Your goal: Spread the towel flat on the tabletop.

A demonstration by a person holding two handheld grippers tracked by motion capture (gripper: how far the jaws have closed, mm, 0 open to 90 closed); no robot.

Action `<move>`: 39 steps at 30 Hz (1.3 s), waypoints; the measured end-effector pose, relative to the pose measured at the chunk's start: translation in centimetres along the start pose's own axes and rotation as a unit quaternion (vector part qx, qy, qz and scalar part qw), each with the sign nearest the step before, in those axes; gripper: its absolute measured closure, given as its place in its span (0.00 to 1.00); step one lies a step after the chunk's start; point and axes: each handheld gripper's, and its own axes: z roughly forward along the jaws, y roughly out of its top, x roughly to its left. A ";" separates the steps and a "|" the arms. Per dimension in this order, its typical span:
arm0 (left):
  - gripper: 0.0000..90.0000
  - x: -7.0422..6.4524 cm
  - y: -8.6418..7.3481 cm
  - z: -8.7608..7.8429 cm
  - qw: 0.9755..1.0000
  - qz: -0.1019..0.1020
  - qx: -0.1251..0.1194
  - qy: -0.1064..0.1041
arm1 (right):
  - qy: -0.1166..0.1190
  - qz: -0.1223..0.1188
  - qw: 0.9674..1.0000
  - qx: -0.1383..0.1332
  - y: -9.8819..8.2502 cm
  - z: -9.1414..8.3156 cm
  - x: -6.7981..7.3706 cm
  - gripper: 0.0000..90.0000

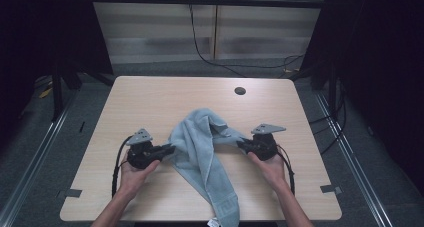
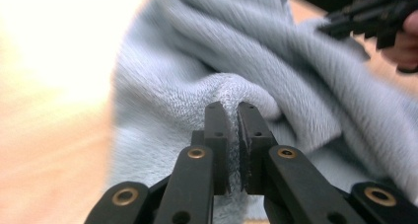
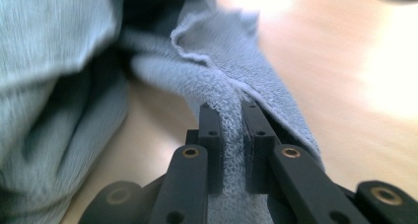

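Pale grey-blue terry towel (image 1: pixel 202 147) lies crumpled mid-table on the light wooden table (image 1: pixel 150 97), one end hanging over the near edge. Left gripper (image 1: pixel 167 149) pinches its left fold; right gripper (image 1: pixel 242 144) pinches the right edge, likely to spread it flat.

Both my forearms come up from the bottom edge, left tool (image 1: pixel 169 149) lower left of centre, right tool (image 1: pixel 240 144) lower right, each pointing inward, jaws clamped tight.
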 end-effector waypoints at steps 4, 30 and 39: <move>0.95 1.0 0.6 -1.8 0.999 -0.018 -0.030 0.006 | -0.020 0.011 0.999 -0.039 1.6 -2.8 -1.3 0.92; 0.64 4.3 1.5 -5.8 0.994 -0.056 -0.077 0.055 | -0.079 0.011 0.995 -0.059 4.0 -6.2 -4.7 0.90; 0.58 -2.9 0.5 -0.5 0.997 0.030 0.019 -0.070 | -0.064 0.029 0.996 -0.063 1.8 -6.0 -4.4 0.90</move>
